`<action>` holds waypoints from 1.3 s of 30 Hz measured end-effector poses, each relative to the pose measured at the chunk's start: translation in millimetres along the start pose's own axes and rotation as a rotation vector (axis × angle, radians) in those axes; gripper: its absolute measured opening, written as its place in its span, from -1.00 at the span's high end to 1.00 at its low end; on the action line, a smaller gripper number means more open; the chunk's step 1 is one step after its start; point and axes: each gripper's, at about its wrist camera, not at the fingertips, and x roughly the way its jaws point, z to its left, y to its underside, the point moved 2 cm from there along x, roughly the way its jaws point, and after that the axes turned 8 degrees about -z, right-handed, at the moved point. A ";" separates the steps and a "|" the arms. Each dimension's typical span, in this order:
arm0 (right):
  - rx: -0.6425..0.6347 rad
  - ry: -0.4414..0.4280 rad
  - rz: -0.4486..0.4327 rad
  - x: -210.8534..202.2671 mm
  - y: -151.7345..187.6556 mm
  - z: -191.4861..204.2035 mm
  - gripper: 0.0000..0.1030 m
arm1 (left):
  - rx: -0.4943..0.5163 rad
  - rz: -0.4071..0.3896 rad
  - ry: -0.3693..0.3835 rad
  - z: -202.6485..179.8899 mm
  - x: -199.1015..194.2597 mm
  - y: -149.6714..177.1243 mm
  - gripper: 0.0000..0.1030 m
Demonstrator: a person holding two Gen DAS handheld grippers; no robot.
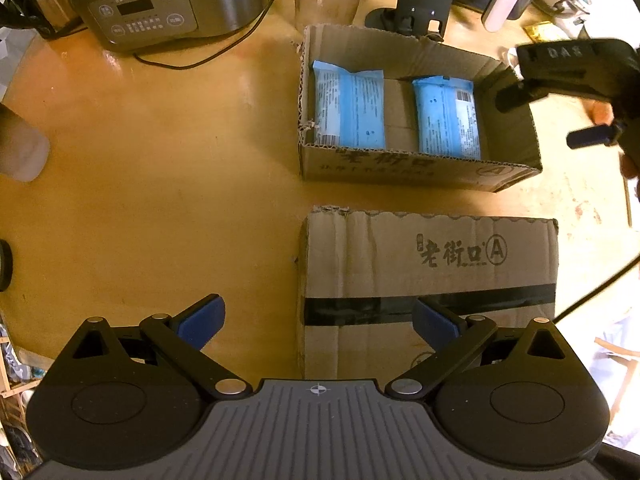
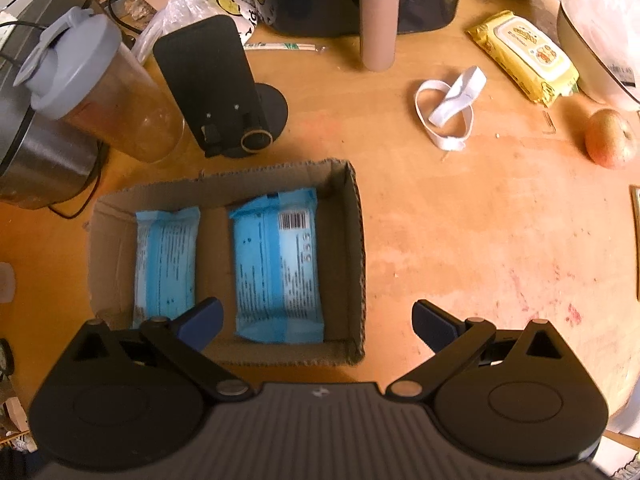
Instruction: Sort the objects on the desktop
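Observation:
An open cardboard box (image 1: 416, 172) (image 2: 352, 240) sits on the wooden table and holds two blue packets, one on the left (image 1: 348, 108) (image 2: 166, 256) and one on the right (image 1: 448, 116) (image 2: 278, 264). A second, taped cardboard box (image 1: 432, 264) lies upside down in front of it. My left gripper (image 1: 318, 320) is open above the table and the taped box's left edge, nothing between its fingers. My right gripper (image 2: 318, 320) (image 1: 552, 116) is open and empty, hovering over the open box's right wall. A yellow wet-wipe pack (image 2: 524, 56), a white band (image 2: 448, 108) and an apple (image 2: 610, 138) lie on the table beyond.
A rice cooker (image 1: 160, 0) with a black cord stands at the back left. A lidded plastic cup (image 2: 104, 88), a black phone stand (image 2: 216, 84), a cardboard tube (image 2: 376, 12) and a white bowl (image 2: 596, 40) crowd the back of the table.

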 end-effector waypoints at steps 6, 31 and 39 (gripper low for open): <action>0.007 -0.008 -0.002 -10.9 20.7 -5.8 -1.00 | -0.001 0.000 0.002 0.8 0.2 -0.4 -1.00; -0.033 -0.054 0.058 -38.9 108.9 -18.9 -1.00 | 0.008 0.009 0.002 0.8 4.4 -4.0 -1.00; -0.038 -0.081 0.076 -32.3 116.6 -18.8 -1.00 | 0.019 0.011 0.022 -1.8 5.0 -4.4 -1.00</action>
